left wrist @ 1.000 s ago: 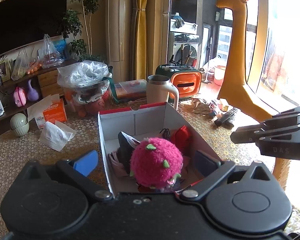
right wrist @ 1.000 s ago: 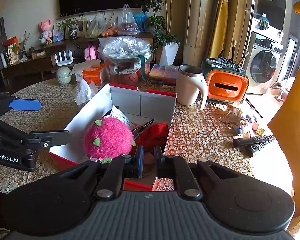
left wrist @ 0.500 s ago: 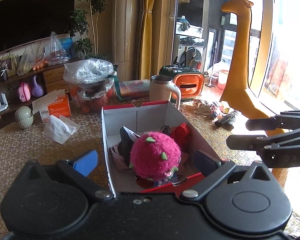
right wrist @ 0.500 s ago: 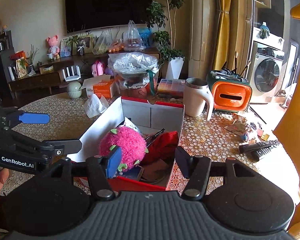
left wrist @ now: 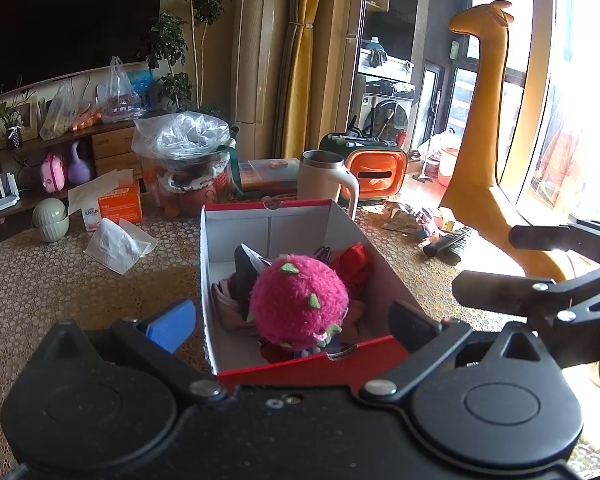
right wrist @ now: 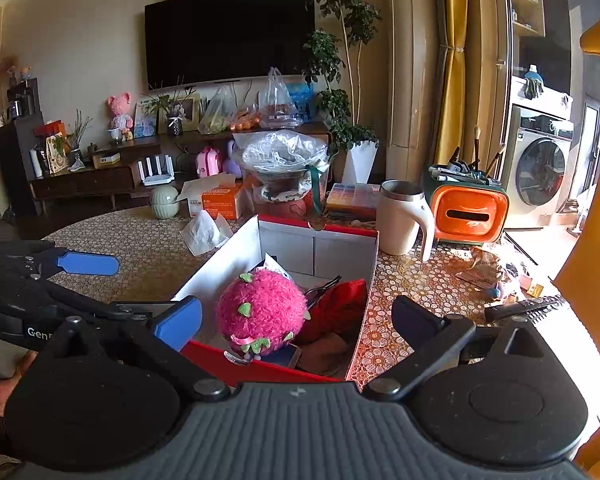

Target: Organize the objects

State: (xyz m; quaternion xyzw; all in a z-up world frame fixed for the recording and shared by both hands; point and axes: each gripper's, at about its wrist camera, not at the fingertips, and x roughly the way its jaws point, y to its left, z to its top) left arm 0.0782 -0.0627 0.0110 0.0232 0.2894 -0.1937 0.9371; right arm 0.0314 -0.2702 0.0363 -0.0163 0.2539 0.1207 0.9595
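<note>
A red-and-white cardboard box (left wrist: 300, 224) (right wrist: 220, 272) stands open on the patterned table. Inside it lie a pink plush fruit (left wrist: 298, 304) (right wrist: 260, 308), a red cloth item (left wrist: 354, 260) (right wrist: 336, 308) and some dark things. My left gripper (left wrist: 292, 324) is open at the box's near edge, with nothing pressed between its fingers. My right gripper (right wrist: 298, 320) hangs just before the box's near corner; its jaws are opening and hold nothing. Each gripper also shows in the other's view, the right gripper (left wrist: 500, 264) to the right of the box, the left gripper (right wrist: 112, 286) to its left.
Behind the box stand a cream mug (left wrist: 326, 182), an orange case (left wrist: 376, 174) and a plastic-covered basket (left wrist: 188, 160). A crumpled tissue (left wrist: 116, 242), an orange tissue box (left wrist: 118, 206) and a green jar (left wrist: 51, 220) lie at the left. Remotes (left wrist: 448, 242) and a tall giraffe figure (left wrist: 484, 140) are on the right.
My right gripper's jaws have gone from shut to wide apart. Both grippers have drawn back a little from the box, so its red front edge now shows.
</note>
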